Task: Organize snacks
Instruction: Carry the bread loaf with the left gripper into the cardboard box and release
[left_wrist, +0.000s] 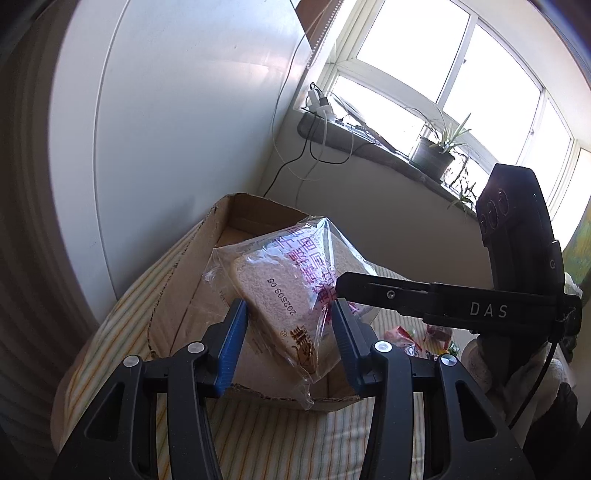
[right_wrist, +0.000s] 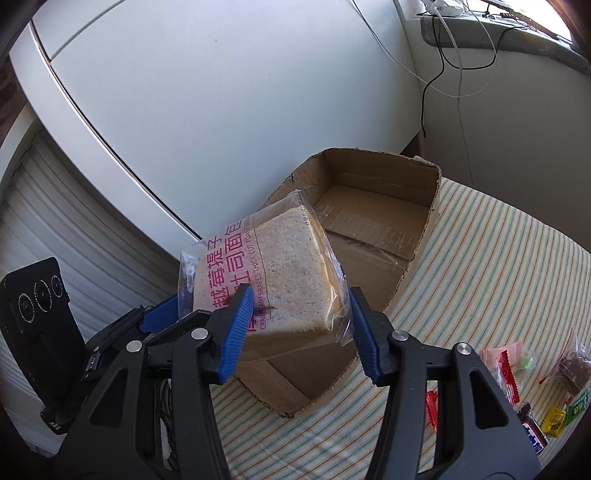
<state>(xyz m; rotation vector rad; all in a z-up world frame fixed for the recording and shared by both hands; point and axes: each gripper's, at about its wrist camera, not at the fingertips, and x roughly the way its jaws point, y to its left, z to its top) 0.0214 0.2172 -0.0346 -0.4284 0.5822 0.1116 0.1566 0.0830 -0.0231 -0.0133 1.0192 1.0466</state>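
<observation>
- Striped cloth (right_wrist: 491, 258) covers the surface; white wall panels behind, bright window with a potted plant (left_wrist: 434, 155) on the sill, cables hanging off the sill.
- Open cardboard box (right_wrist: 369, 206) sits on the cloth, nothing seen inside.
- Bagged bread (right_wrist: 284, 273), thick-cut toast in a clear wrapper with pink print, is held up over the box's near edge, tilted.
- Left gripper (left_wrist: 286, 339): blue pads clamped on both sides of the bread bag, holding it.
- Right gripper (right_wrist: 301, 328): left pad is on the bag; the right pad sits at the crinkled wrapper edge; firm contact there can't be told. In the left wrist view its finger lies against the far side of the same bag.
- Both grippers meet at the one bag, from opposite sides.
- Loose snacks on the cloth to the right of the box, well apart from it: pink candy packet (right_wrist: 508, 360), dark snack bag (right_wrist: 572, 369), yellow packet (right_wrist: 554, 419).
</observation>
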